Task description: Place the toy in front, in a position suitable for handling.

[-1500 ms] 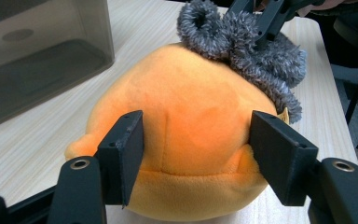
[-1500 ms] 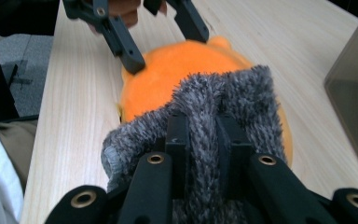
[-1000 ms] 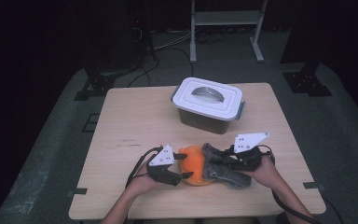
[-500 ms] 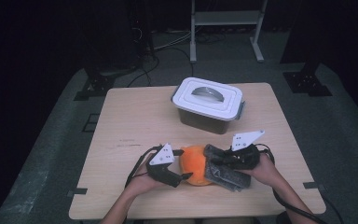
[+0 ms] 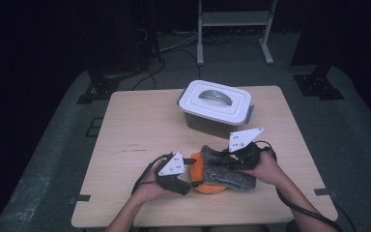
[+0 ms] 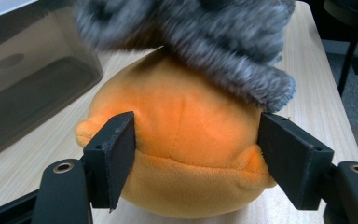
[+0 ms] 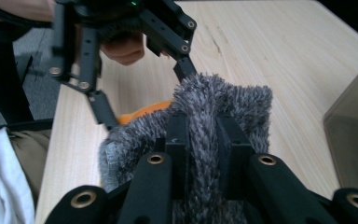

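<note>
An orange plush toy lies near the table's front edge. A grey fuzzy cloth is draped over it. My left gripper comes at the toy from the left. Its jaws have just been closing and the pads now press on the toy's sides. From the right, my right gripper is shut on a ridge of the grey cloth and holds it a little raised. The left gripper also appears in the right gripper view, beyond the cloth.
A translucent grey container with a white handled lid stands shut behind the toy, toward the table's far side. Light wood tabletop lies bare to the left. Dark floor, cables and a stand lie beyond the table.
My right gripper has shifted slightly up and to the left in the high view, taking the grey cloth with it. The left hand has stayed in place by the toy.
</note>
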A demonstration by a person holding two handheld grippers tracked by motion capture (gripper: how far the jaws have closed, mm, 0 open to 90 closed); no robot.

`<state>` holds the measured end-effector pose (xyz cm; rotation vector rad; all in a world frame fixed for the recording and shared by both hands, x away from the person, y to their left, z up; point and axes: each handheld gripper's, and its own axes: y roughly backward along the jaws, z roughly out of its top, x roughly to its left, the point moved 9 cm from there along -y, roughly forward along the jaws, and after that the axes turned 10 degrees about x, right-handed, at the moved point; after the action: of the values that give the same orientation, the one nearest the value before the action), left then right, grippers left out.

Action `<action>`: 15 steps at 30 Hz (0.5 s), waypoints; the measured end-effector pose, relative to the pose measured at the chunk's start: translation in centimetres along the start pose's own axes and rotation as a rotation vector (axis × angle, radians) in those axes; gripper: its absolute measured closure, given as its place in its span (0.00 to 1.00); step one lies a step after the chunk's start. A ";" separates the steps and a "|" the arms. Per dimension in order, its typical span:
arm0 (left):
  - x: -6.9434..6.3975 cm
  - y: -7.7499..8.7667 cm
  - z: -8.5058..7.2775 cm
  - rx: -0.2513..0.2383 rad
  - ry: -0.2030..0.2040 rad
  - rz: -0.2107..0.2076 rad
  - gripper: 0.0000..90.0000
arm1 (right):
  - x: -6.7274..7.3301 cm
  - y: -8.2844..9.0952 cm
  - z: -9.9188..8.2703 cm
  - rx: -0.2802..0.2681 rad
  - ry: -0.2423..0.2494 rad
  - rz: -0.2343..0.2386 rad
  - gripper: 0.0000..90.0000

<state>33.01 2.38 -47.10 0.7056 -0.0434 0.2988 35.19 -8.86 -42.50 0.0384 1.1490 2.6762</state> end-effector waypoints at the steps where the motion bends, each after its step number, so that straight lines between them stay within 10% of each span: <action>1: 0.0 0.0 -0.1 0.001 0.001 -0.001 0.31 | -0.1 -0.3 -0.1 0.007 -0.005 0.005 0.85; 8: 0.7 0.1 0.1 -0.017 0.135 -0.054 0.15 | 0.0 -0.4 -1.4 -0.004 -0.052 0.039 0.85; 15: 0.4 -0.2 0.3 -0.001 0.066 -0.011 0.29 | 0.7 0.3 -1.7 -0.004 -0.050 0.053 0.85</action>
<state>33.43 2.15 -46.95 0.6940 0.0234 0.3115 34.31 -10.12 -43.52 0.1358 1.1436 2.7071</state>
